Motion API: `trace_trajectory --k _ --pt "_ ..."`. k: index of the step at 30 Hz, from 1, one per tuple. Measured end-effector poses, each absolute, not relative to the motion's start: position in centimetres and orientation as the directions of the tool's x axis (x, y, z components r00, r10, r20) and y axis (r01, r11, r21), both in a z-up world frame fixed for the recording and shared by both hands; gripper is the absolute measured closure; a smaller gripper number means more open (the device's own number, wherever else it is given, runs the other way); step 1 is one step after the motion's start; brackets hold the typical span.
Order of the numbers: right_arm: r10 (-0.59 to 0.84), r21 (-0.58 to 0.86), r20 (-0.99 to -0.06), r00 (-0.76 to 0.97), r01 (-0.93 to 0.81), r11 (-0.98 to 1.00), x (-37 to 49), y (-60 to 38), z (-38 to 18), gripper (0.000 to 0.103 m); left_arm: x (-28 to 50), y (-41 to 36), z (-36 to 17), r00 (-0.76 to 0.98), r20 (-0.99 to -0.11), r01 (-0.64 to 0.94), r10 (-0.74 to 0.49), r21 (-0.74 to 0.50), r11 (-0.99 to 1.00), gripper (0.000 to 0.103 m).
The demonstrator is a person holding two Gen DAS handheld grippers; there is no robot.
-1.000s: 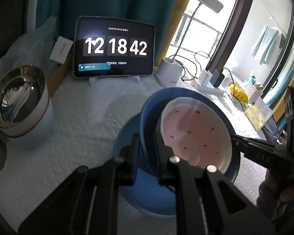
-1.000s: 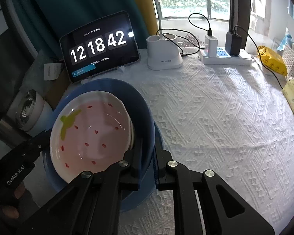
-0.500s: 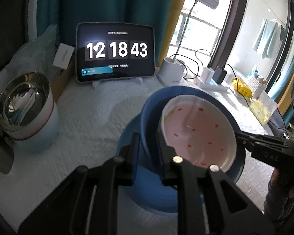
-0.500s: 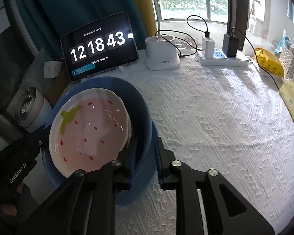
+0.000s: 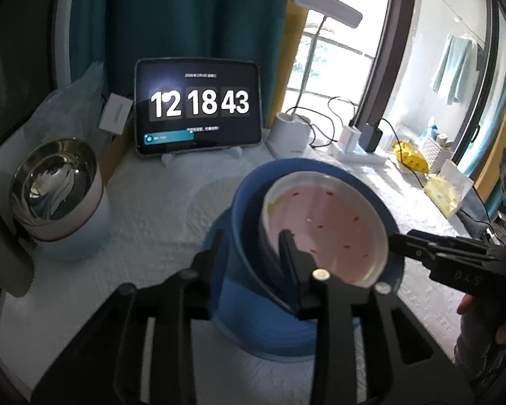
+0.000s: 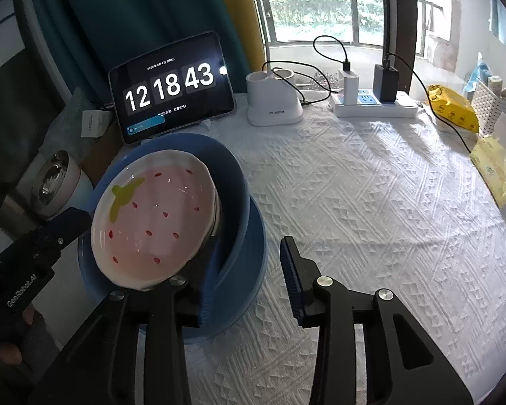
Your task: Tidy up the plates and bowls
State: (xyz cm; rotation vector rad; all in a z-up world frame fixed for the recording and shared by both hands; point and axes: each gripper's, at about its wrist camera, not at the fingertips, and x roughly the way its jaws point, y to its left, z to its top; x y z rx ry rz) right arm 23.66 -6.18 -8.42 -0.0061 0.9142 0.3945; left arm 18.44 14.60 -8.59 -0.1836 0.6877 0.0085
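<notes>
Your left gripper [image 5: 251, 253]: comes in low from the near-left of the stack, fingers level and pointing toward the window side. Jaws spread wide; one finger [image 5: 212, 253] sits outside the blue bowl's wall, the other [image 5: 288, 253] inside over the pink bowl. Whether either pad touches the wall, you cannot tell; it clamps nothing.

Your right gripper [image 6: 249, 263]: reaches from the near-right, angled toward the tablet. Jaws wide apart. The left finger [image 6: 211, 270] sits inside the blue bowl's near rim beside the pink bowl; the right finger [image 6: 291, 276] stands clear over the cloth. It holds nothing.

Pink bowl [image 6: 151, 222], count one: white rim, red specks, green stem mark. Nested in the blue bowl, mouth tilted toward the right gripper's camera, stem toward the tablet.

Blue bowl [image 6: 232, 182], count one: stands on the blue plate, tilted, mouth upward.

Blue plate [image 6: 256, 253], count one: flat on the cloth, at the table's left part, in front of the tablet.

Steel bowl [image 5: 54, 182], count one: upright, left of the stack, well apart.

Cloth [image 6: 371, 202]: white, textured, covers the table.

Tablet [image 5: 199, 104], count one: propped at the back, reads 12 18 43.

Lamp base [image 6: 273, 101] and power strip [image 6: 374, 104]: one each, at the back near the window.
</notes>
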Motion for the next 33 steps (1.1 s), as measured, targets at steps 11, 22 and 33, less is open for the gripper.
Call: trace_trajectory --k 11,22,33 --pt "0.309 0.13 -0.742 0.595 -0.324 0.937 21.5 -8.0 -7.6 0.052 16.1 13.2 -7.4 0.822 -0.565 -0.028 -0.069 -0.161 0.987 0.056" --pt "0.271 0.091 -0.695 0.666 -0.293 0.952 18.3 -11.6 -7.1 0.048 12.2 11.1 -6.8 0.873 -0.481 0.019 -0.081 -0.134 0.991 0.053" --pt "0.201 0.007 -0.615 0.763 -0.249 0.968 14.0 -15.2 -6.3 0.045 8.8 9.7 -7.3 0.898 -0.434 0.001 -0.074 -0.168 0.986 0.051"
